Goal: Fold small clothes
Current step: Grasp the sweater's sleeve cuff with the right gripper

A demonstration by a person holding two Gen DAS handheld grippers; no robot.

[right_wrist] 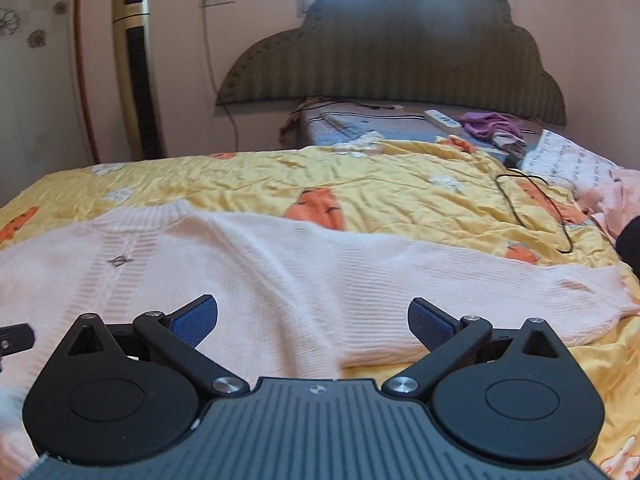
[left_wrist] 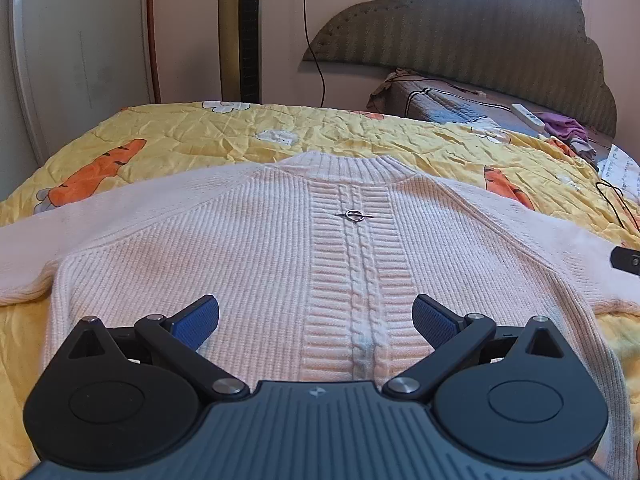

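Observation:
A pale pink knitted sweater (left_wrist: 248, 248) lies flat and face up on the bed, collar away from me, both sleeves spread out sideways. A small metal brooch (left_wrist: 354, 216) sits on its central cable strip. My left gripper (left_wrist: 316, 320) hovers open over the sweater's lower body, nothing between its blue pads. In the right wrist view the same sweater (right_wrist: 256, 264) stretches left to right, its right sleeve (right_wrist: 500, 292) reaching toward the cuff. My right gripper (right_wrist: 312, 320) stands open above the sleeve near the armpit, holding nothing.
A yellow quilt with carrot prints (left_wrist: 192, 136) covers the bed. A black cable (right_wrist: 532, 208) loops on it at the right. Further back lie a white power strip (right_wrist: 442, 120), purple cloth (right_wrist: 490, 124) and a grey headboard (right_wrist: 400, 52). A gold tower fan (right_wrist: 136, 72) stands at the left wall.

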